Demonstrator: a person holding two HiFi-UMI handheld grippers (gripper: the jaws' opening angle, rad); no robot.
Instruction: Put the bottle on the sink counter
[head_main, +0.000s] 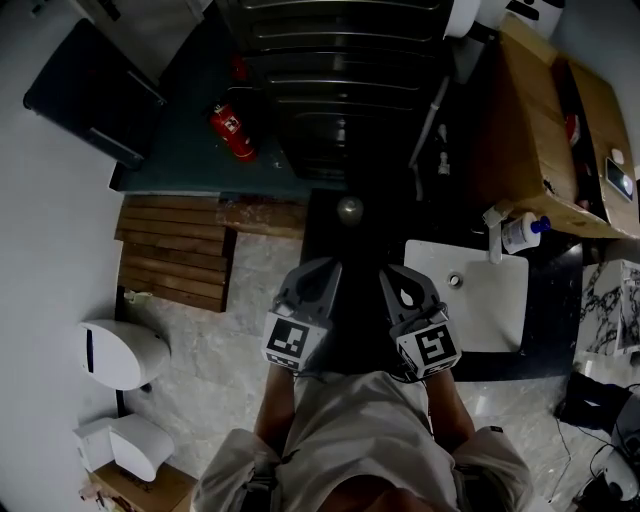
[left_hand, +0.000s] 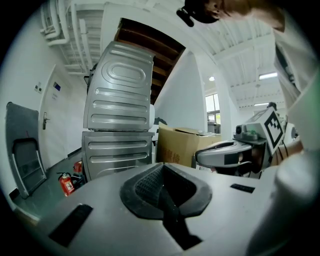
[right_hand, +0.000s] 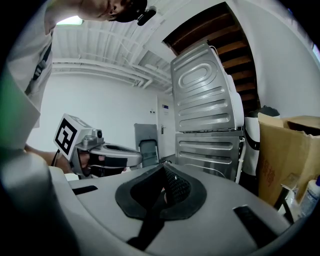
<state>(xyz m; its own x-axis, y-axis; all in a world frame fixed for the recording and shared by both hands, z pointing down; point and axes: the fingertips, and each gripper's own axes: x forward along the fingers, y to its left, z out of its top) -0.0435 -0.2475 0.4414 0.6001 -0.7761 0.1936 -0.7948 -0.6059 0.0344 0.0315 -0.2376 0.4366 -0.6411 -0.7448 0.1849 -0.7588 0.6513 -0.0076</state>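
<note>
Bottle (head_main: 521, 232) sits apart while left gripper (head_main: 322, 268) and right gripper (head_main: 394, 274) point forward, fingers clenched.

- White wall (head_main: 50, 220) on the left, with a white door (left_hand: 47, 125) set in it.
- Pale stone-patterned floor (head_main: 240, 300); beyond it, a dark green floor (head_main: 190, 140).
- Slatted wooden platform (head_main: 170, 250) between the two floors.
- Red fire extinguisher (head_main: 232, 132) lying on the green floor.
- Two ribbed steel cabinets (left_hand: 120, 90), stacked, the upper one tilted.
- Brown cardboard box (left_hand: 182, 145) beside the cabinets.
- Dark wooden stair underside (left_hand: 150, 42) above the cabinets.
- White ribbed ceiling (right_hand: 100, 55) with a lit strip light (left_hand: 268, 76).
- Bright window (left_hand: 212, 107) in the far wall.
</note>
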